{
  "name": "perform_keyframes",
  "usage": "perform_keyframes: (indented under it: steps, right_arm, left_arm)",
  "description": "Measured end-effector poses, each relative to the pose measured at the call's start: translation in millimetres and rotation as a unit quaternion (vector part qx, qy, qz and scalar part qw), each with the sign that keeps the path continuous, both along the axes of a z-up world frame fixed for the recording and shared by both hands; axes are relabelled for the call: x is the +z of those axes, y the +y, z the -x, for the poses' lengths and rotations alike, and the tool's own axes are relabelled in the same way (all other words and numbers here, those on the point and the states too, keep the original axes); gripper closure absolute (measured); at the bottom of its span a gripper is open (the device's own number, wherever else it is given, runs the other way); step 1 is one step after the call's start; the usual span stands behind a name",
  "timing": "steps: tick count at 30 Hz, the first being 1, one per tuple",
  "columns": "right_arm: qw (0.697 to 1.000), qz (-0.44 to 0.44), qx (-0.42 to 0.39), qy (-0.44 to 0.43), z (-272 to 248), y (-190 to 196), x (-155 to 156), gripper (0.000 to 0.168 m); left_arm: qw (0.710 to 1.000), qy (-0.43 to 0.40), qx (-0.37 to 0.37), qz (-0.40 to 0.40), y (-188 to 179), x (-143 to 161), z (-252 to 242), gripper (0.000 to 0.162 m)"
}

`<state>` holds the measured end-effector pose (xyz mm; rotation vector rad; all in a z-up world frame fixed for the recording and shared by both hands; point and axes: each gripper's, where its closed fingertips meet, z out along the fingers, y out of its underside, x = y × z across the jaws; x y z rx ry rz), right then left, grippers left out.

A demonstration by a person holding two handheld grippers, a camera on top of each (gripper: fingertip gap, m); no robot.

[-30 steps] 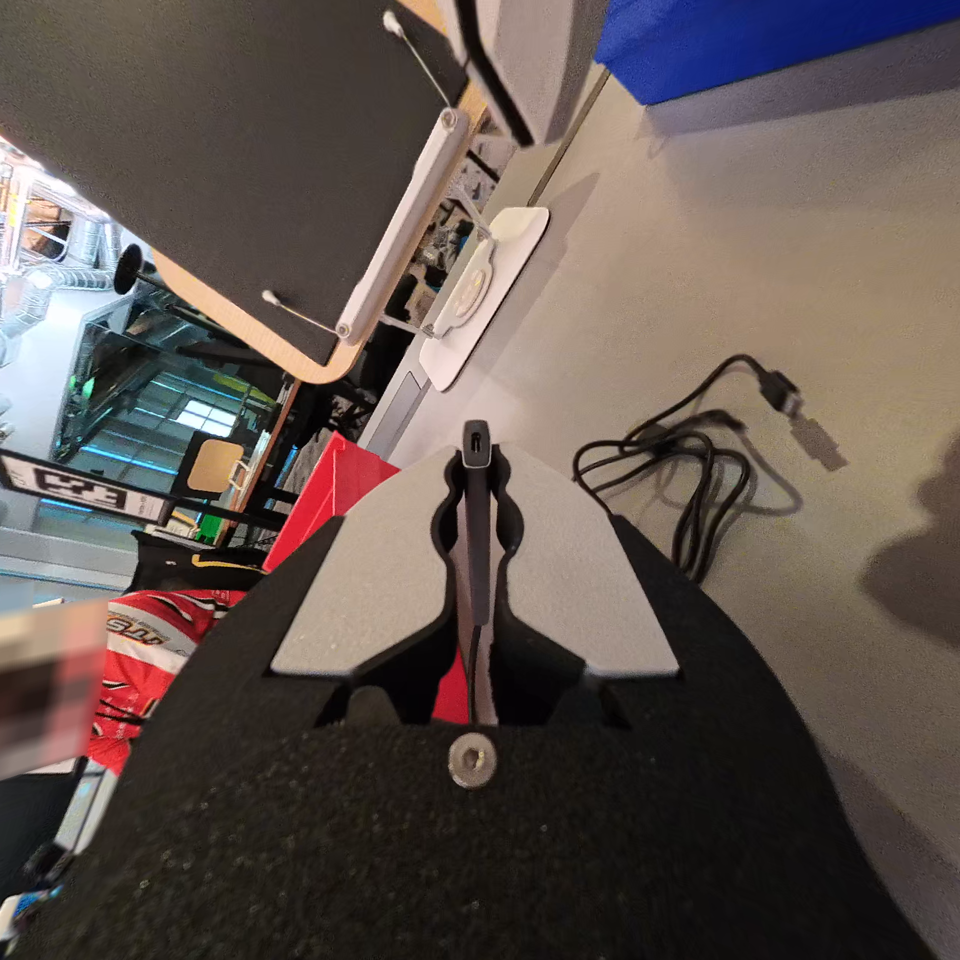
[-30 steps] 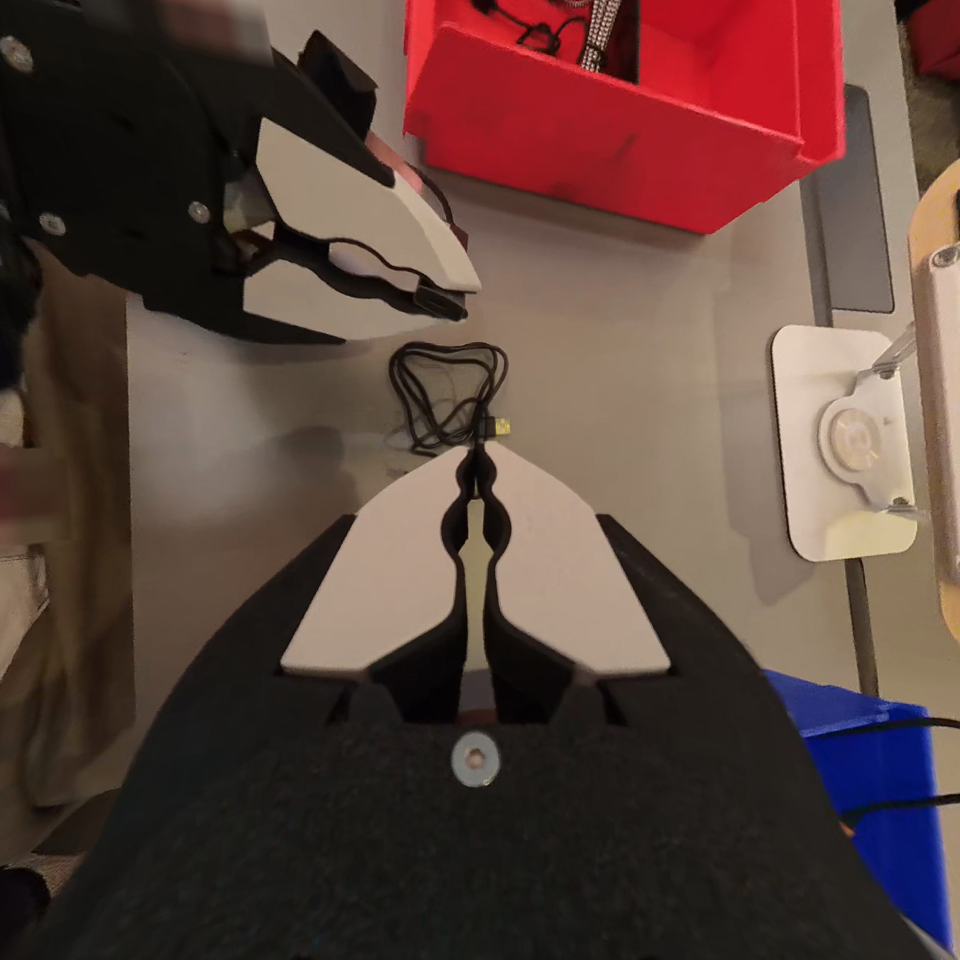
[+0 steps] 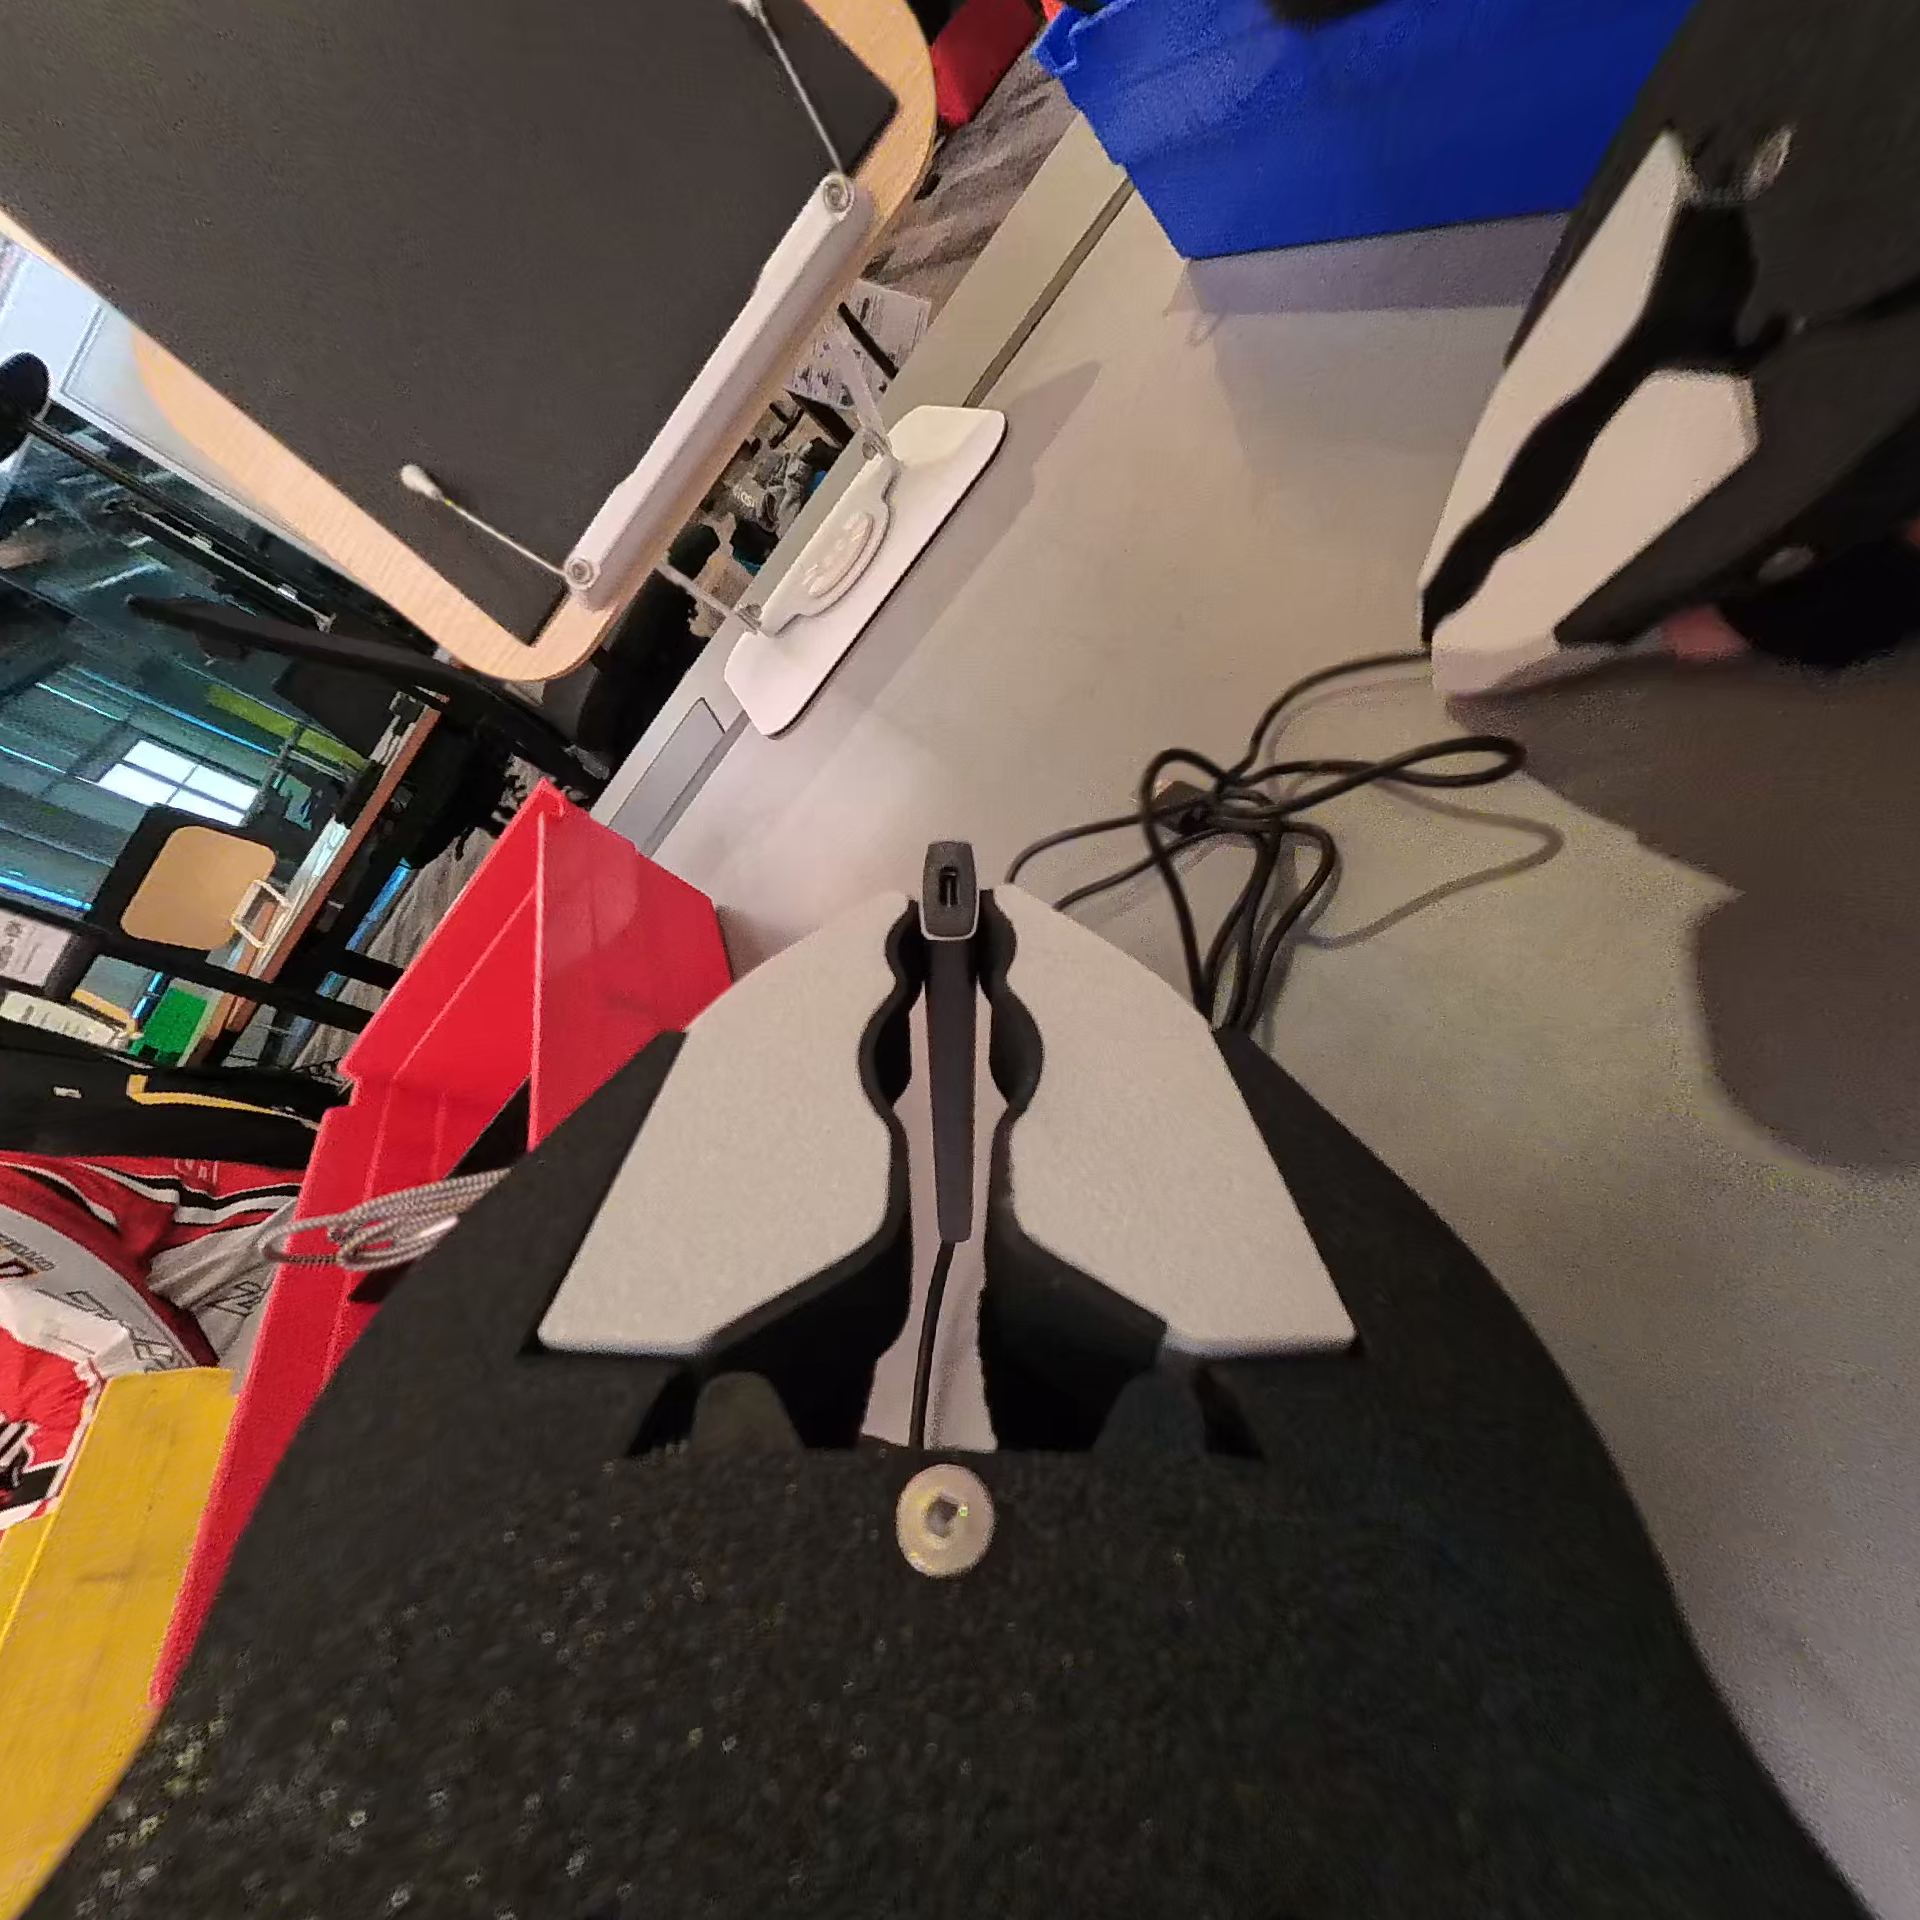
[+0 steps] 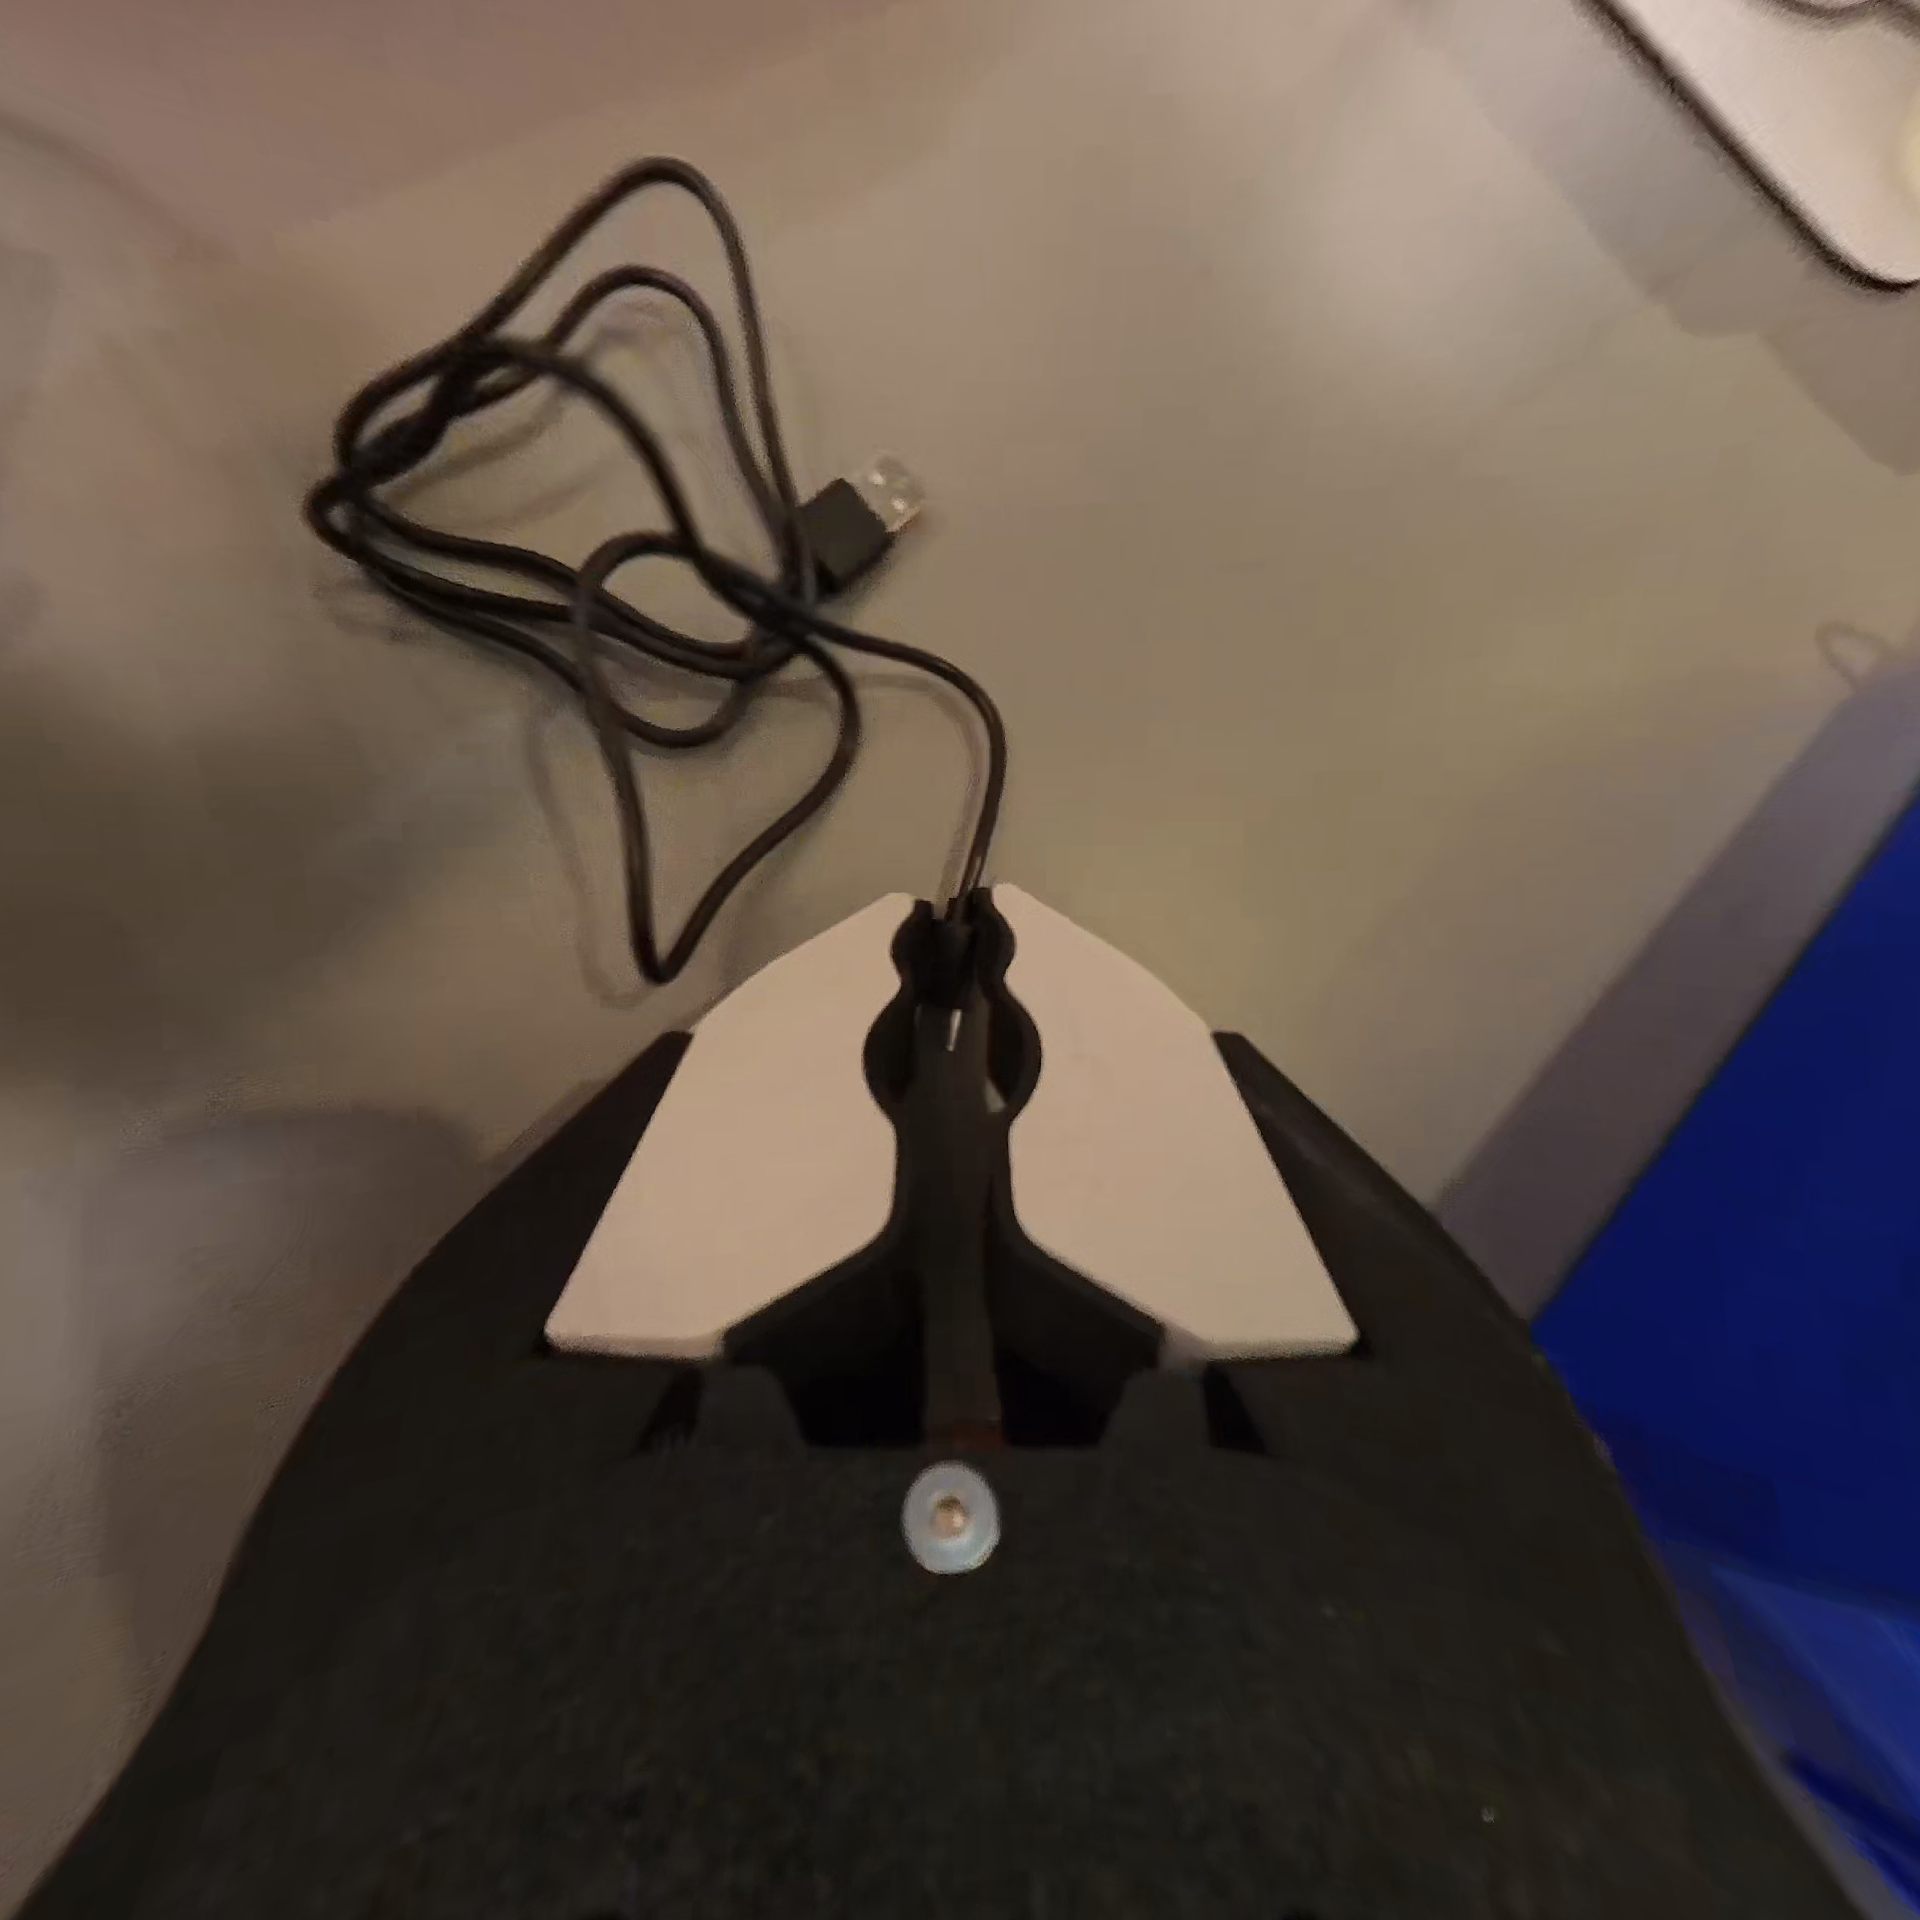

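Here we see the black cable lying tangled on the grey table. Our right gripper, at the tangle's near edge, is clenched on a strand of it. Our left gripper grasps a dark connector, with a red bin left of the cable.
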<state>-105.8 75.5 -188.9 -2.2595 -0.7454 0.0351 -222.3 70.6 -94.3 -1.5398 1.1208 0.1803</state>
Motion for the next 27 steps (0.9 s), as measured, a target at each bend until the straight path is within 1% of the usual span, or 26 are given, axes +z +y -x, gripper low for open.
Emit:
perform_keyframes:
  steps: [2,4,5,7,9,10,11,12,13,14,16,18,19,21,23,24,26,27]
  right_arm:
    - [0.999,-0.035,-0.005,-0.032,-14.8,6.1,19.6,0.162]
    - [0.990,-0.105,-0.004,-0.091,-31.2,14.8,59.0,0.165]
    - [0.979,-0.152,-0.007,-0.135,-41.3,19.8,86.1,0.165]
    - [0.944,-0.252,0.009,-0.211,-51.0,25.9,144.8,0.165]
    - [0.919,-0.321,0.005,-0.228,-55.7,29.7,195.1,0.165]
    - [0.904,-0.358,0.033,-0.232,-48.4,29.2,215.2,0.166]
    - [0.880,-0.396,0.079,-0.251,-36.3,26.8,228.7,0.166]
    - [0.862,-0.405,0.147,-0.268,-18.3,22.5,226.1,0.166]
    - [0.856,-0.382,0.230,-0.263,2.8,15.1,207.9,0.166]
    - [0.855,-0.354,0.285,-0.250,18.9,8.3,187.1,0.165]
    - [0.859,-0.242,0.388,-0.231,42.3,-11.4,124.5,0.165]
    - [0.840,-0.186,0.428,-0.276,44.0,-16.9,75.1,0.166]
    - [0.836,-0.158,0.445,-0.280,43.9,-20.1,54.5,0.165]
    - [0.844,-0.127,0.449,-0.266,45.1,-20.4,31.2,0.165]
    - [0.866,-0.117,0.425,-0.235,43.9,-14.1,22.4,0.164]
    - [0.882,-0.113,0.400,-0.223,40.1,-9.2,21.9,0.164]
    - [0.922,-0.108,0.321,-0.185,30.4,0.7,29.8,0.163]
    - [0.942,-0.101,0.281,-0.153,26.1,2.3,35.5,0.159]
  left_arm:
    - [1.000,-0.007,0.001,0.006,-0.6,-0.7,3.6,0.153]
    - [1.000,-0.010,0.004,0.006,0.0,0.9,6.9,0.153]
    - [1.000,-0.011,0.005,0.003,0.5,2.5,8.4,0.153]
    - [1.000,-0.015,0.007,0.001,1.4,5.4,11.0,0.153]
    - [1.000,-0.020,0.009,0.002,2.1,6.7,13.3,0.153]
    - [1.000,-0.022,0.009,0.002,2.4,7.2,14.5,0.153]
    - [1.000,-0.023,0.010,0.003,2.7,7.5,15.5,0.153]
    - [1.000,-0.024,0.011,0.002,3.1,8.3,16.5,0.153]
    - [1.000,-0.024,0.013,0.001,3.5,8.8,17.7,0.153]
    - [1.000,-0.024,0.015,0.001,4.0,9.3,19.1,0.153]
    - [1.000,-0.024,0.019,-0.002,5.0,11.6,22.3,0.153]
    - [0.999,-0.025,0.022,-0.001,5.9,12.5,25.4,0.153]
    - [0.999,-0.025,0.022,0.001,6.4,12.4,26.6,0.153]
    - [0.999,-0.025,0.022,0.002,6.7,12.0,27.8,0.153]
    - [1.000,-0.022,0.021,0.002,6.2,11.9,27.4,0.153]
    - [1.000,-0.021,0.020,0.001,5.5,12.1,26.9,0.153]
    - [1.000,-0.019,0.018,-0.001,3.9,11.9,26.1,0.153]
    - [1.000,-0.018,0.016,-0.001,3.0,11.4,26.1,0.153]
